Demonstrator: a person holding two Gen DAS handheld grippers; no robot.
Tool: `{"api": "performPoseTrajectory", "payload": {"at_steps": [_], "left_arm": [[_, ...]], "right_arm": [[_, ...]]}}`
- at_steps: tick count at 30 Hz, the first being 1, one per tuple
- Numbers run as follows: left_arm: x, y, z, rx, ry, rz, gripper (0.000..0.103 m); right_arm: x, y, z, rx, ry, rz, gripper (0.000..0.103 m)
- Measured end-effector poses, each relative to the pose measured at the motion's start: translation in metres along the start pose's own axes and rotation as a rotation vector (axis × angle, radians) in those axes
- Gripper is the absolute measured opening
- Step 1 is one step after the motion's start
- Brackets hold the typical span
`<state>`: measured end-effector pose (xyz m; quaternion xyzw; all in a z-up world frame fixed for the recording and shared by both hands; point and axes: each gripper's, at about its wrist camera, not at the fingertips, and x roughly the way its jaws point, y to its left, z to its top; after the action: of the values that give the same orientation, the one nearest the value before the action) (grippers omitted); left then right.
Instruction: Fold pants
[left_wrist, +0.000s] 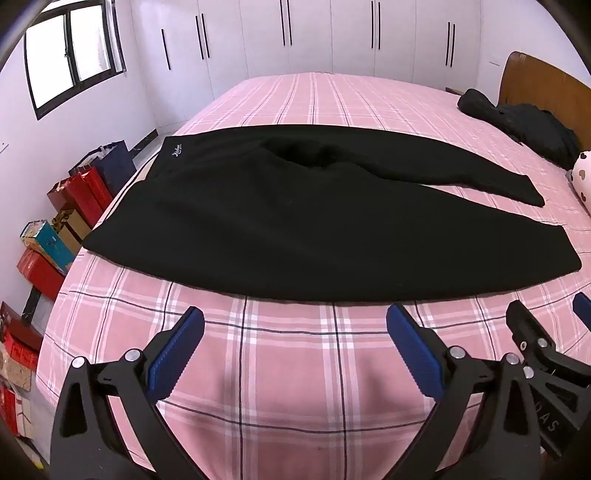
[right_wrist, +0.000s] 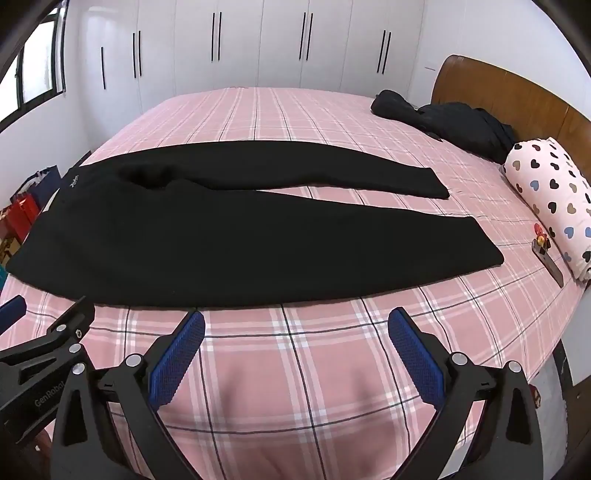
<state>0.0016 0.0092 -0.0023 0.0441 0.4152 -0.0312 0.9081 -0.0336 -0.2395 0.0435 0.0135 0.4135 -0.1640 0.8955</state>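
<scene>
Black pants (left_wrist: 258, 221) lie flat across the pink plaid bed (left_wrist: 295, 362), waistband at the left with a small white logo (left_wrist: 177, 150), both legs stretching right and slightly apart. They also show in the right wrist view (right_wrist: 166, 243). My left gripper (left_wrist: 295, 332) is open and empty, hovering over the bedsheet just short of the pants' near edge. My right gripper (right_wrist: 295, 332) is open and empty, beside the left one and just short of the near leg. The right gripper's fingers (left_wrist: 524, 325) show at the edge of the left wrist view.
Dark clothes (right_wrist: 454, 125) lie heaped by the wooden headboard (right_wrist: 517, 96). A heart-print pillow (right_wrist: 554, 199) and a small red toy (right_wrist: 540, 232) sit at the right. Bags and boxes (left_wrist: 66, 221) line the floor left of the bed. White wardrobes (right_wrist: 258, 44) stand behind.
</scene>
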Motion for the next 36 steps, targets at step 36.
{"api": "performPoseTrajectory", "payload": {"at_steps": [36], "left_arm": [[-0.006,-0.005,0.009,-0.01,0.008,0.026,0.092]], "right_arm": [[0.0,-0.01,0.0,0.068,0.001,0.022,0.098]]}}
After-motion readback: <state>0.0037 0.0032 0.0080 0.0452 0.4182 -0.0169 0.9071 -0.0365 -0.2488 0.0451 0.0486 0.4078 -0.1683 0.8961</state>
